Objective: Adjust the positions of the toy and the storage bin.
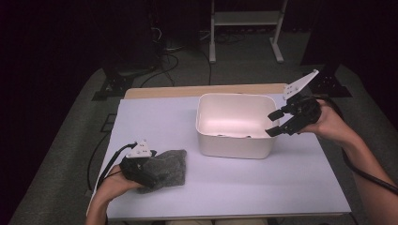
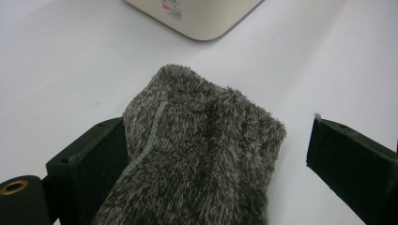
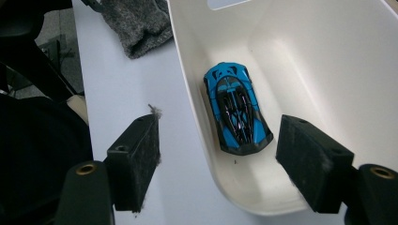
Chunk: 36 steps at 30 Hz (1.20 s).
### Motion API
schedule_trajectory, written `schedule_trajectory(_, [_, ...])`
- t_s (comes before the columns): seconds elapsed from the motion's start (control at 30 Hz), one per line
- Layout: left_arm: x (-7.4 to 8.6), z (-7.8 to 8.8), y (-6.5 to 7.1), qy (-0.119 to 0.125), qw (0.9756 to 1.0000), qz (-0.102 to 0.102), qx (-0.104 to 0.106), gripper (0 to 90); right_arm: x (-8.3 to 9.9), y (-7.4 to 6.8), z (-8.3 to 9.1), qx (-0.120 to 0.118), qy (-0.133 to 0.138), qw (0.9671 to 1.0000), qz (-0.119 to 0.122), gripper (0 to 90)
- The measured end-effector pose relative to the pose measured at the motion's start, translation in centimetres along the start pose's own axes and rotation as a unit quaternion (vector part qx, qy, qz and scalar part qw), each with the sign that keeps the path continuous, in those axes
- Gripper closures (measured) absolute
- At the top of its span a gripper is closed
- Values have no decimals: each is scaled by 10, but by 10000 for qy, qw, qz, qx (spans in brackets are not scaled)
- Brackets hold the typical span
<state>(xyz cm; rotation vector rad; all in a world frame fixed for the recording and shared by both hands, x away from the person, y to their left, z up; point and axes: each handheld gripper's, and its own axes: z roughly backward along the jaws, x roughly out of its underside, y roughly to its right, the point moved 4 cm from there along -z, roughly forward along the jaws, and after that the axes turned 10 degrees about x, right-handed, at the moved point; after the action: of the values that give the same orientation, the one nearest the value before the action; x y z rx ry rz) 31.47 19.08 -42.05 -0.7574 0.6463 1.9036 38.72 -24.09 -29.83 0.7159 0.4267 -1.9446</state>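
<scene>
A person sits at a white table (image 1: 225,187) with a gripper in each hand.

The left gripper (image 1: 149,165) is down low on the table, at about 8 o'clock in the high view. It lies on a fuzzy grey cloth (image 1: 166,168). In the left gripper view the grey cloth (image 2: 202,154) lies between the two black jaws. The jaws are wide apart. One jaw touches the edge of the cloth. The other jaw is well away from it, so the gripper is not squeezing the cloth.

The right gripper (image 1: 277,123) is up in the air at about 3 o'clock in the high view, at the right edge of a white tub (image 1: 234,145). Its jaws are wide apart and there is nothing between them.

The white tub stands near the middle of the table, a little toward 1 o'clock. In the right gripper view, a small blue toy car (image 3: 237,108) lies flat on the floor of the tub (image 3: 328,70), close to one wall. The car is blue with black on top. The right gripper (image 3: 218,157) looks down at it from above, with one jaw over the table and one jaw over the tub. It is not touching the car.

The grey cloth (image 3: 136,23) shows far off, at about 11 o'clock in the right gripper view
</scene>
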Motion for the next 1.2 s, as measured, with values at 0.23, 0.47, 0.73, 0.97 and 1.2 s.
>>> schedule_trajectory(0.23, [0, -2, 1, -59, 10000, -27, -20, 51, 17, -3, 11, 59, 90, 9999, -112, 293])
schedule_trajectory(0.47, [0, -2, 1, -14, 10000, -12, 15, 51, 39, -1, 15, 68, 165, 9994, -298, 293])
schedule_trajectory(0.73, [0, -2, 2, -34, 10000, -18, -2, 51, 69, 1, 12, 29, 223, 9982, -553, 294])
schedule_trajectory(0.97, [0, -3, 2, -39, 10000, -22, 4, 51, 89, 2, 9, 12, 232, 9970, -733, 295])
schedule_trajectory(1.2, [0, -4, 3, -70, 10000, -21, 19, 51, 109, 2, 0, -43, 236, 9956, -906, 295])
